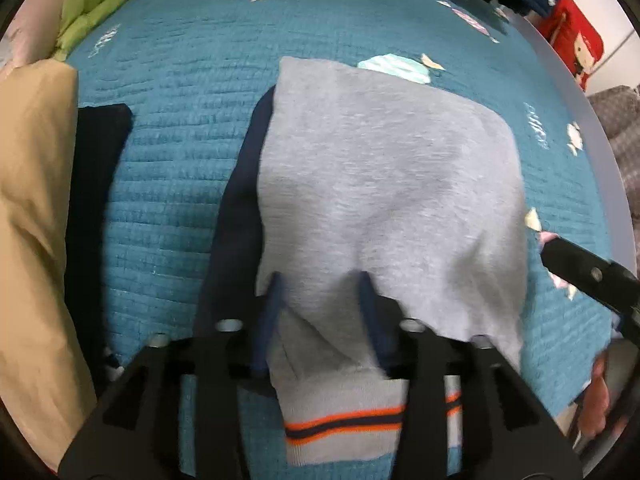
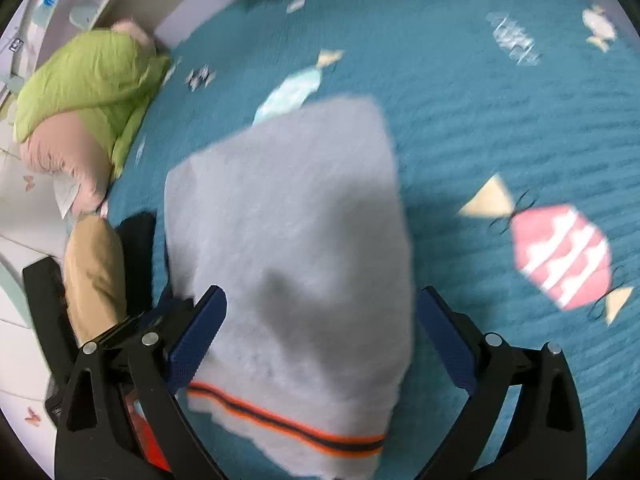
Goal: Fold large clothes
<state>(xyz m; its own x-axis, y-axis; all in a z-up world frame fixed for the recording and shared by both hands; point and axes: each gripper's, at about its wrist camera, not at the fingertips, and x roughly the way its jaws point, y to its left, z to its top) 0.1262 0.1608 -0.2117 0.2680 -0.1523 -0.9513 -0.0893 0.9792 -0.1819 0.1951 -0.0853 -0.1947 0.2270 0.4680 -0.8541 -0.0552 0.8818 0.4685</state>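
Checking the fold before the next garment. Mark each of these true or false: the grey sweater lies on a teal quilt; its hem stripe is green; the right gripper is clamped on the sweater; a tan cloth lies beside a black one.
1. The grey sweater lies on a teal quilt. True.
2. Its hem stripe is green. False: it is orange with a dark line.
3. The right gripper is clamped on the sweater. False: its jaws stand wide, either side of the sweater.
4. A tan cloth lies beside a black one. True.

Bright even light, motion blur, strong fisheye bending, dark vignetted corners.
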